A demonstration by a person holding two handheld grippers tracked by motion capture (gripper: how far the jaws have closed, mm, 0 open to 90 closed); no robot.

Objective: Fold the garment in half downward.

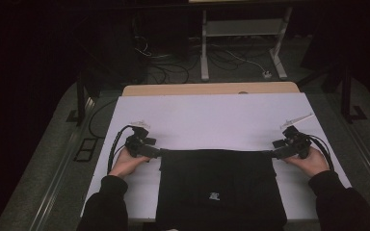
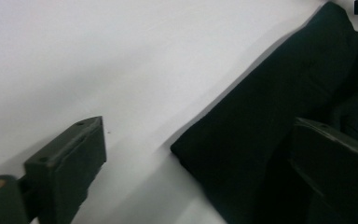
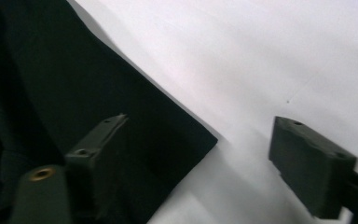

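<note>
A black folded garment (image 1: 219, 183) lies flat on the white table cover (image 1: 212, 115), with a small white logo (image 1: 214, 196) near its front. My left gripper (image 1: 160, 153) is at the garment's far left corner. In the left gripper view its jaws stand wide apart (image 2: 196, 163); one is over the bare cover and the other over the cloth (image 2: 270, 116), and the corner lies between them, unpressed. My right gripper (image 1: 273, 154) is at the far right corner. It is open too (image 3: 205, 158), straddling that corner of the cloth (image 3: 74, 74).
The far half of the cover is bare white, with a strip of wooden tabletop (image 1: 212, 89) behind it. Beyond the table, the dark floor holds cables, a white metal stand (image 1: 241, 43) and a small plug block (image 1: 267, 74). The garment's front edge hangs at the table's near edge.
</note>
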